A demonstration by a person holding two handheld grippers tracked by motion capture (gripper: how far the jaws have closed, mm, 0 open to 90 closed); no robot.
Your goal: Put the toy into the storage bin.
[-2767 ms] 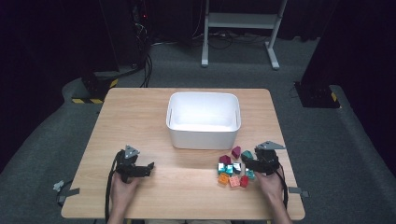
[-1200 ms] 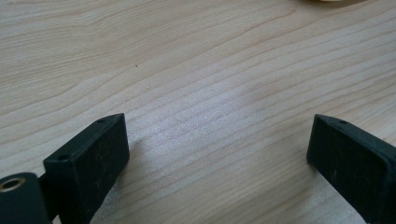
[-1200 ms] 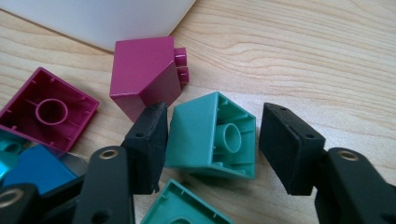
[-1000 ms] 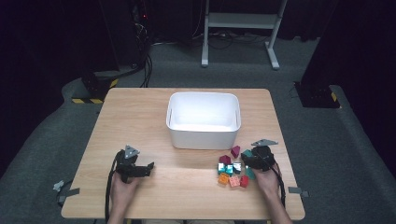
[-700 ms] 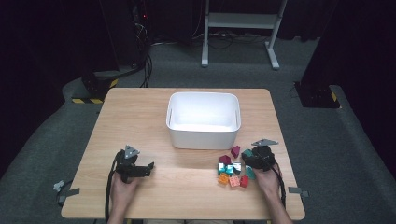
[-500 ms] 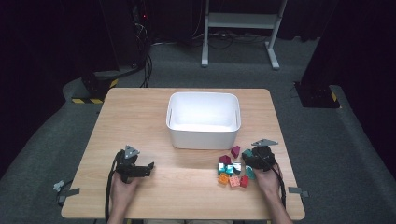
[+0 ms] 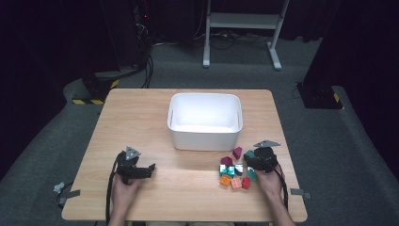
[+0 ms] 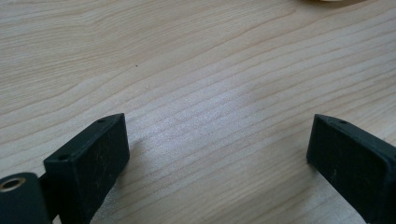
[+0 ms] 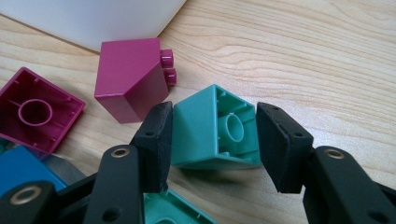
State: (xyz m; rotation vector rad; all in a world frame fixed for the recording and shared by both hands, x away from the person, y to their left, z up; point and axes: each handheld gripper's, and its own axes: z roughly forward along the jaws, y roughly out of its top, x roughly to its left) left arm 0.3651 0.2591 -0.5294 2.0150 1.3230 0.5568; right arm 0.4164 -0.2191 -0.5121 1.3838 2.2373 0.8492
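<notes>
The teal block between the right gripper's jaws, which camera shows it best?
The right gripper view: the teal block sits large between the pads, hollow underside facing the camera. The high view shows it as a small teal patch beside the right gripper.

Each bare-armed hand carries a black gripper, the left gripper (image 7: 149, 168) and the right gripper (image 7: 248, 160), each topped by a grey three-cornered plate, trailing a black cable, with blocky matte-black jaws bearing small screw holes and brass-ringed pivots.
</notes>
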